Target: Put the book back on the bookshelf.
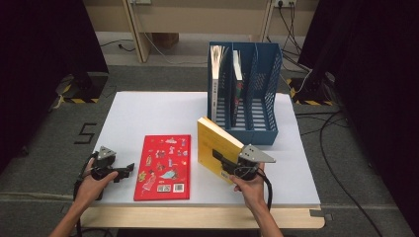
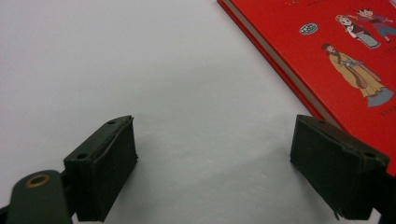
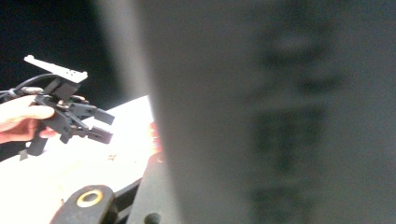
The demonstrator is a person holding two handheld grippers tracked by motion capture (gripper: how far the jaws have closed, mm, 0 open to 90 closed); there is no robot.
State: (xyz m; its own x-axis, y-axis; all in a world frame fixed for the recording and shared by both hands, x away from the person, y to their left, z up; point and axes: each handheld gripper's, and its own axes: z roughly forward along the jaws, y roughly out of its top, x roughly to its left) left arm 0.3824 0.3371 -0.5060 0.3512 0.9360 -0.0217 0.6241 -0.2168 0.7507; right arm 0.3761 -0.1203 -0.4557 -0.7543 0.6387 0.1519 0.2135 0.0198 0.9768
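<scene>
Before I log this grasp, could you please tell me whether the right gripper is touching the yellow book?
Touching. In the high view the right gripper is clamped on the yellow book, holding it tilted up off the table; in the right gripper view the book's blurred surface sits right against the camera.

File rack [image 1: 257, 94] at far side of counter [image 1: 148, 113], two books [image 1: 217, 79] upright in its left compartments. Nearer than rack, just before its front left corner, tilted book [image 1: 217, 145] clamped by right tool [image 1: 225, 163]. Left of that, flat book [image 1: 164, 167] on counter. Farther left from rack, left tool [image 1: 129, 169] just beside flat book, apart from it
</scene>
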